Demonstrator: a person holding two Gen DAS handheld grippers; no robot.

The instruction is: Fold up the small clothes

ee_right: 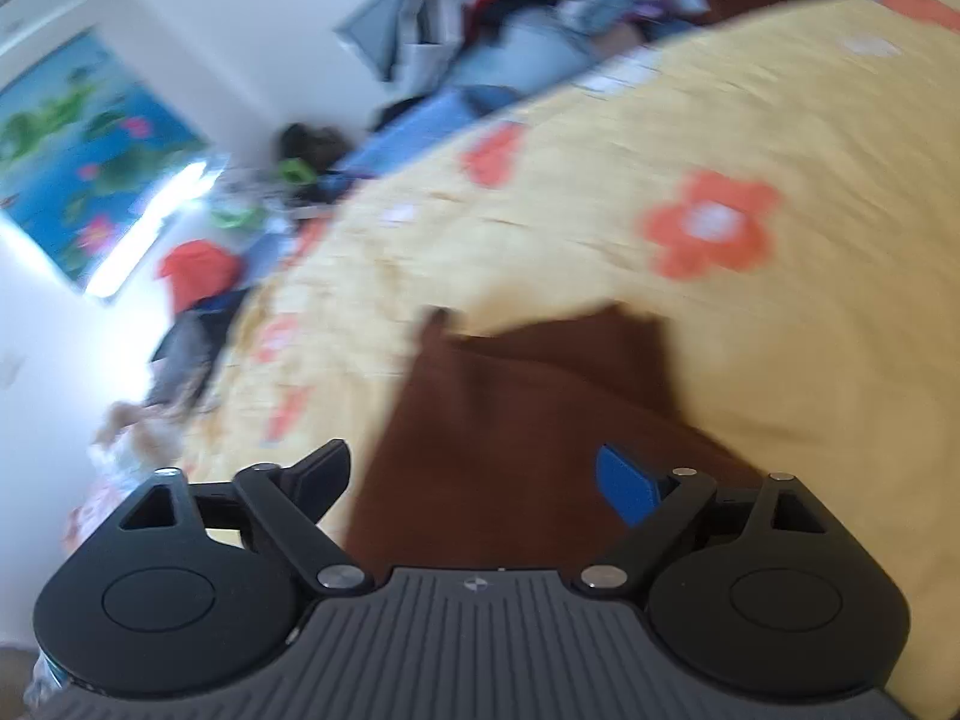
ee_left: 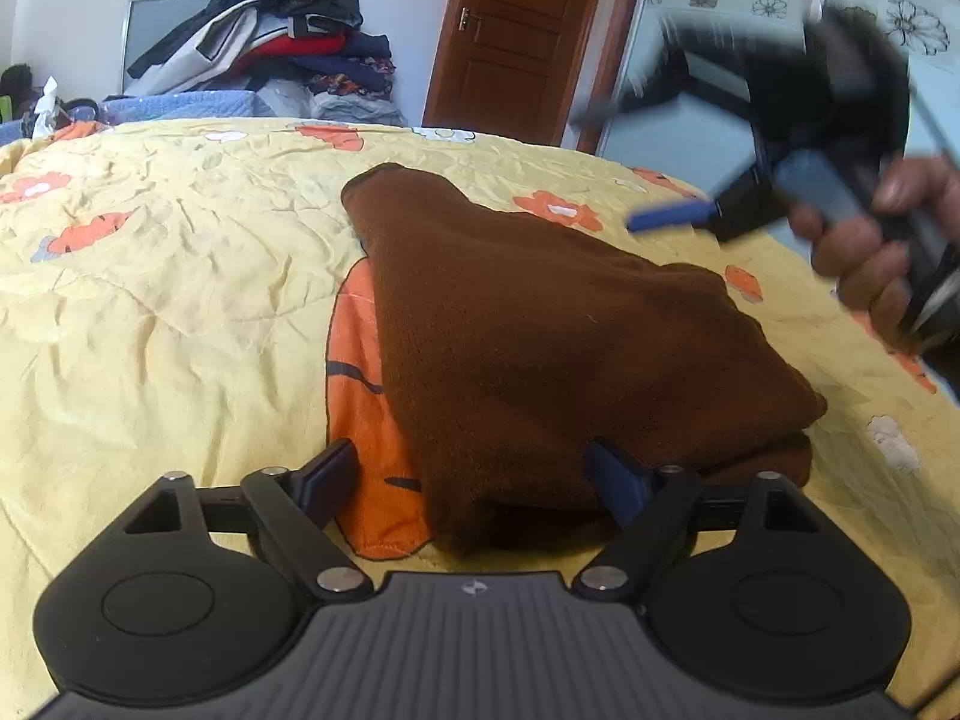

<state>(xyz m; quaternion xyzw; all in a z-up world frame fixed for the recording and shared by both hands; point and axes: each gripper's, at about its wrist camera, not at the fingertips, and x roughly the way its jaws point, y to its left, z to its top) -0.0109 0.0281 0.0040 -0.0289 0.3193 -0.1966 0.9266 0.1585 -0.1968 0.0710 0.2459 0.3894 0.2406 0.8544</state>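
Yellow floral bedspread (ee_left: pixel 180 300), wooden door (ee_left: pixel 510 30)

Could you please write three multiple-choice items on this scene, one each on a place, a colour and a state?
1. Where does the brown garment lie?
A. On the yellow flowered bedspread
B. On a wooden floor
C. Inside a basket

2. What colour are the flowers printed on the bedspread?
A. Purple
B. Orange
C. Green

3. How does the left gripper stand?
A. Shut on the garment
B. Shut on nothing
C. Open

Answers:
1. A, yellow fabric shows around it.
2. B, orange blooms dot the cloth.
3. C, its fingers stand wide apart, not pinching the near garment edge between them.
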